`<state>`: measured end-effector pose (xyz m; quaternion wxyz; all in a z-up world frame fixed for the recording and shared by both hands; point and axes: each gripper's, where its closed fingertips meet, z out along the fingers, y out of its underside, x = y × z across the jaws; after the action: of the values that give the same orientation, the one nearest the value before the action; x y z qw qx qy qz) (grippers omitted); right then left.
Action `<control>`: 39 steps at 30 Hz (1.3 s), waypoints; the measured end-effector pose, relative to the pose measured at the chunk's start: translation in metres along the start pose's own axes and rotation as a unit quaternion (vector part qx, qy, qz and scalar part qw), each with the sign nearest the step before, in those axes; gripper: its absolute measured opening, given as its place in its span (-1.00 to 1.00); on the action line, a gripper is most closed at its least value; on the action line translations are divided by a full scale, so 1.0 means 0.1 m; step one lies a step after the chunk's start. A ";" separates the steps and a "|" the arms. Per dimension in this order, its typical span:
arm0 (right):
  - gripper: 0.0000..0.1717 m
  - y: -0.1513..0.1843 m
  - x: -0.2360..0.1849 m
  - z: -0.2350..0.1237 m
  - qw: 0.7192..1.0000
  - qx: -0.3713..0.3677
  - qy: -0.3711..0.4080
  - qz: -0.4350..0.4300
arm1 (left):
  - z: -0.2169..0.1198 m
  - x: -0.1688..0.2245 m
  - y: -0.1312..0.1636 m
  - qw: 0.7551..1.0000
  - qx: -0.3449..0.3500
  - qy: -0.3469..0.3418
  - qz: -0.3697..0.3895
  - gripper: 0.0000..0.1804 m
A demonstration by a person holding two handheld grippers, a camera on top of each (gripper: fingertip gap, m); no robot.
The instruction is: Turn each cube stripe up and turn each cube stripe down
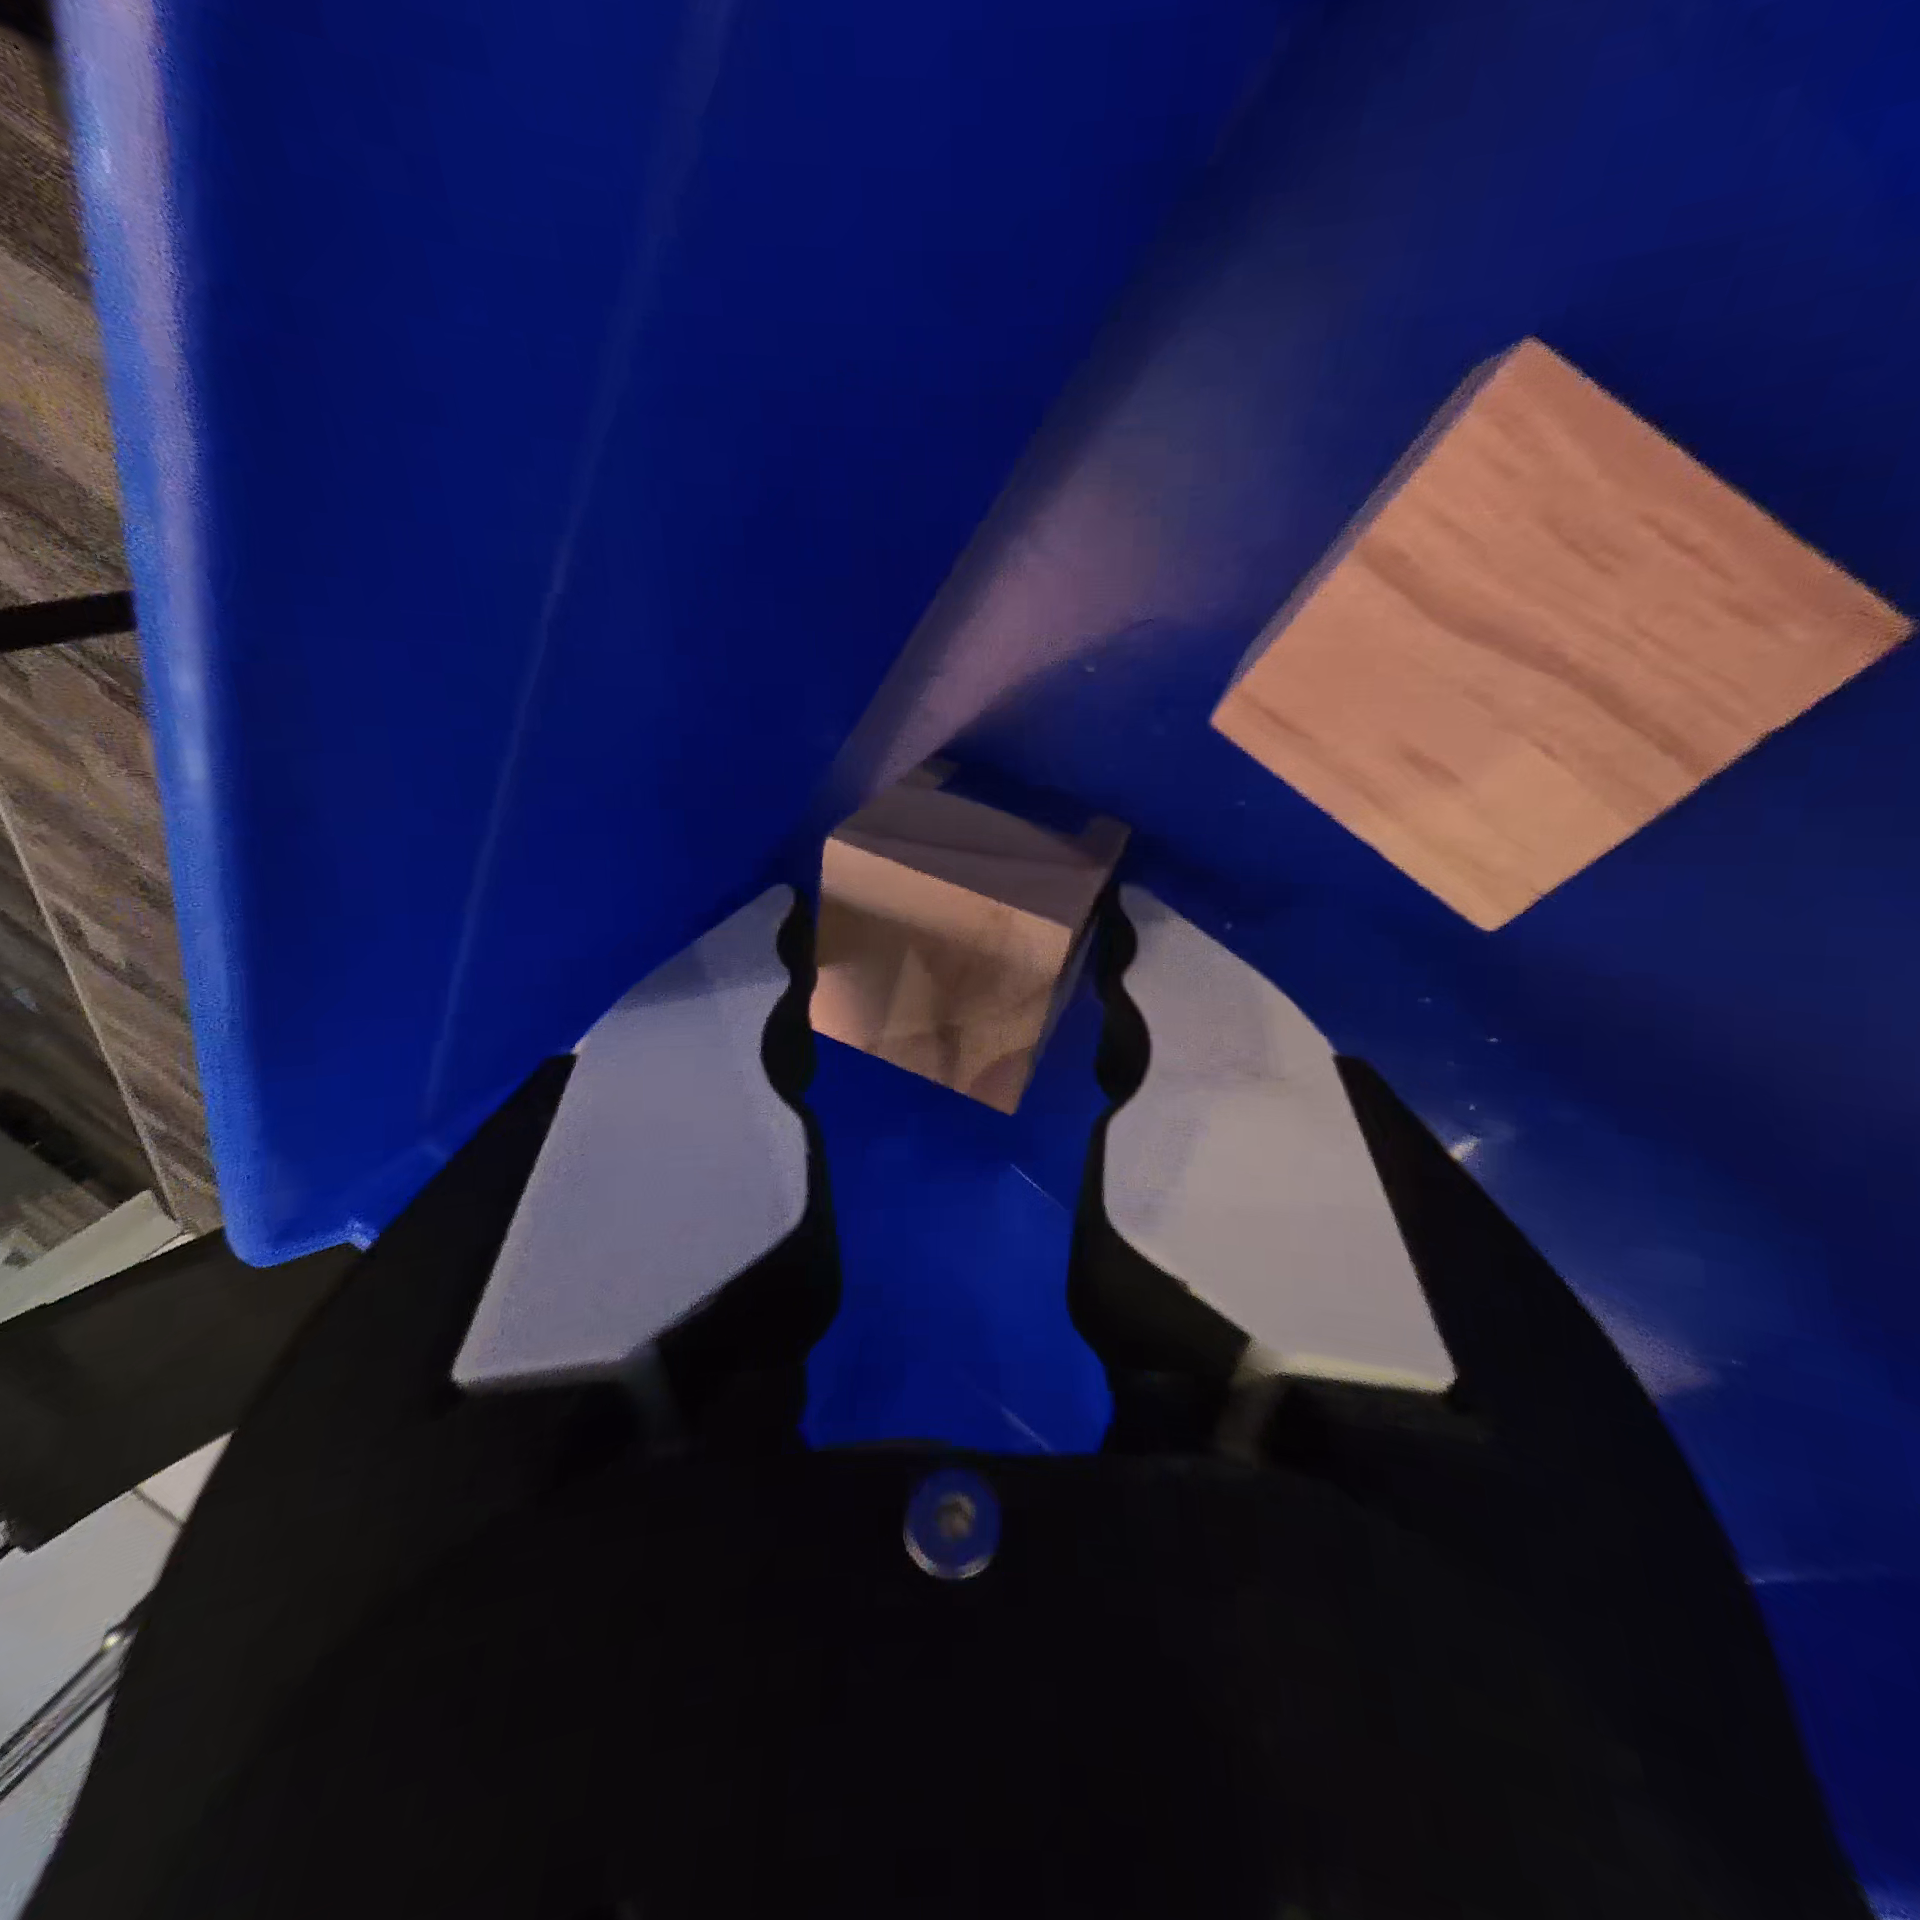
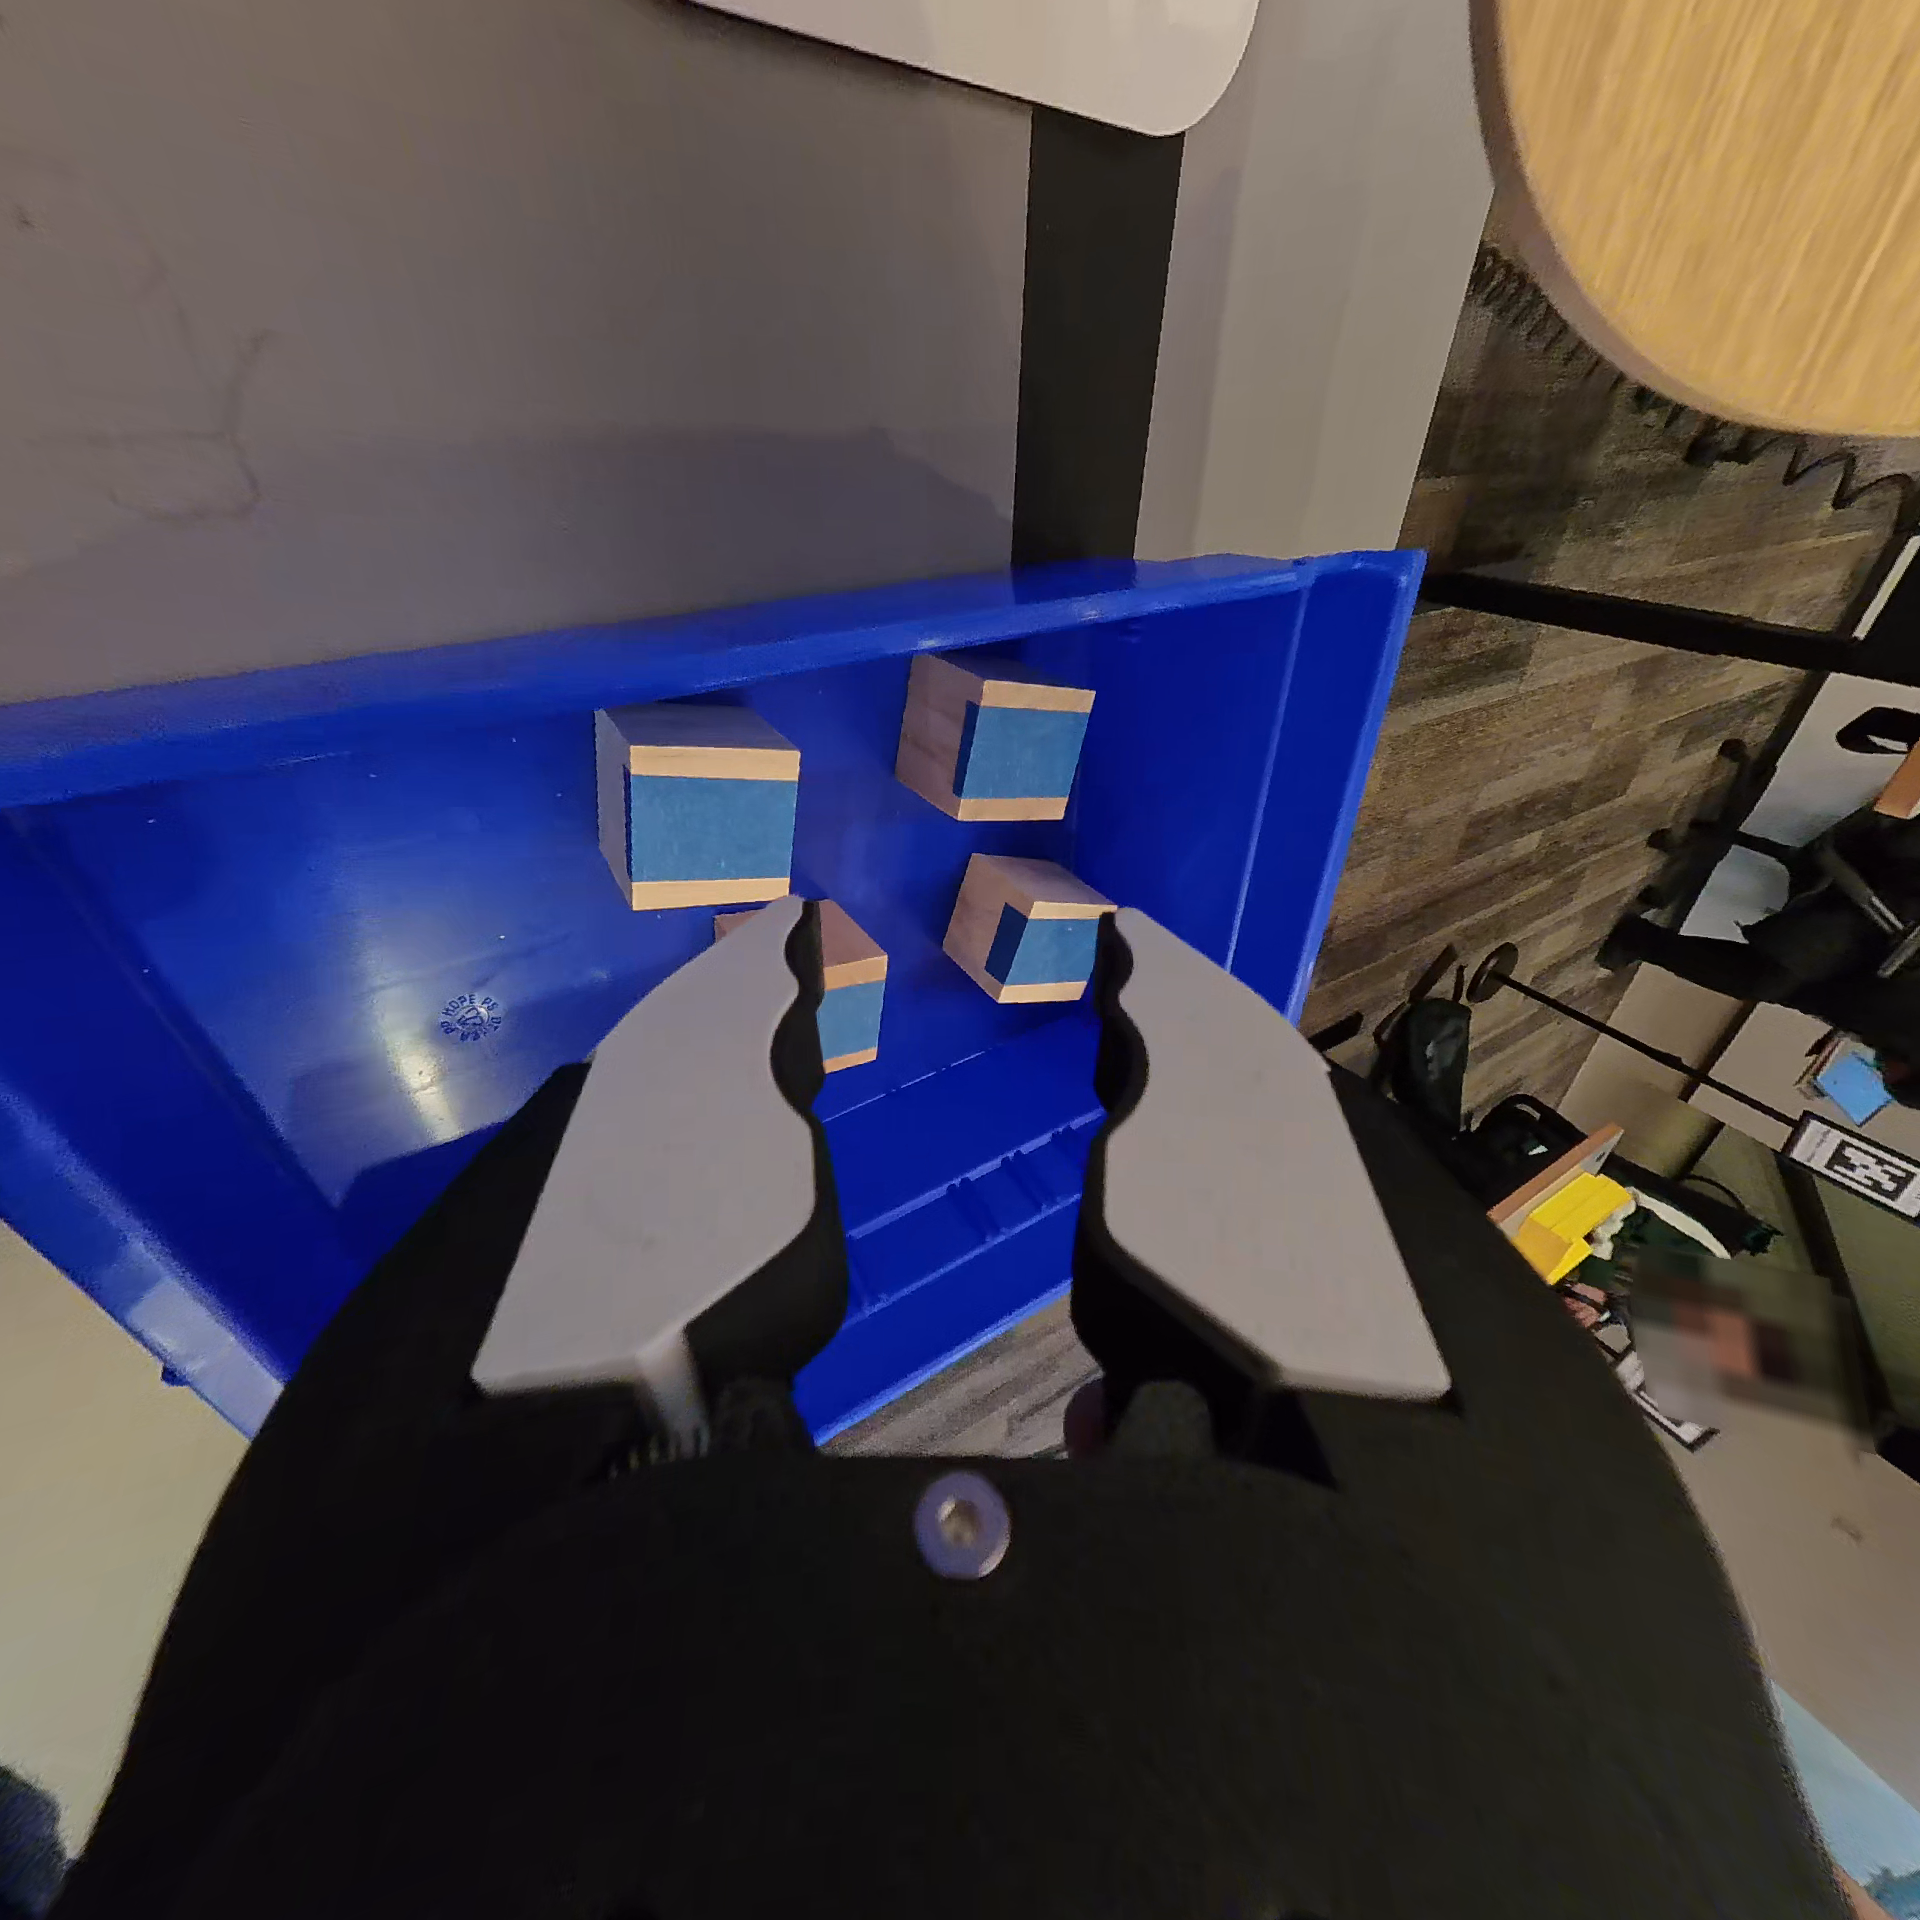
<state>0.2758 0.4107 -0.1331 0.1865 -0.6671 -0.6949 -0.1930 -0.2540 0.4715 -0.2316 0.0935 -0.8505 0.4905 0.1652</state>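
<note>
In the left wrist view my left gripper (image 1: 961, 940) is deep inside a blue bin (image 1: 623, 520), near a corner. Its two pads are shut on the sides of a plain wooden cube (image 1: 956, 956) with no stripe showing. A second wooden cube (image 1: 1558, 644) lies to the right on the bin floor, plain face towards me. In the right wrist view my right gripper (image 2: 951, 935) hangs open and empty above a blue bin (image 2: 312, 935). Four wooden cubes lie there with blue stripes up: far left (image 2: 707, 821), far right (image 2: 1003, 743), near right (image 2: 1034, 940), and one (image 2: 852, 997) partly behind my left finger (image 2: 717, 1049).
The bin's walls stand close on the left and ahead of my left gripper. In the right wrist view the bin sits on a grey table (image 2: 416, 312) with a black post (image 2: 1096, 343) behind it. Wood-patterned floor (image 2: 1558, 675) and a round wooden tabletop (image 2: 1714, 187) lie to the right.
</note>
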 end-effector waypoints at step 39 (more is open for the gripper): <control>-0.47 -1.89 -0.51 -1.50 0.909 0.332 0.177 -0.180 | -3.18 2.36 -0.96 0.636 0.640 0.418 -0.109 -0.45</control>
<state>0.0892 0.2830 -0.0350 0.4797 -0.3848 -0.7827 -0.0961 -0.0016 0.2280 -0.0251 0.4166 -0.6036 0.3634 -0.5745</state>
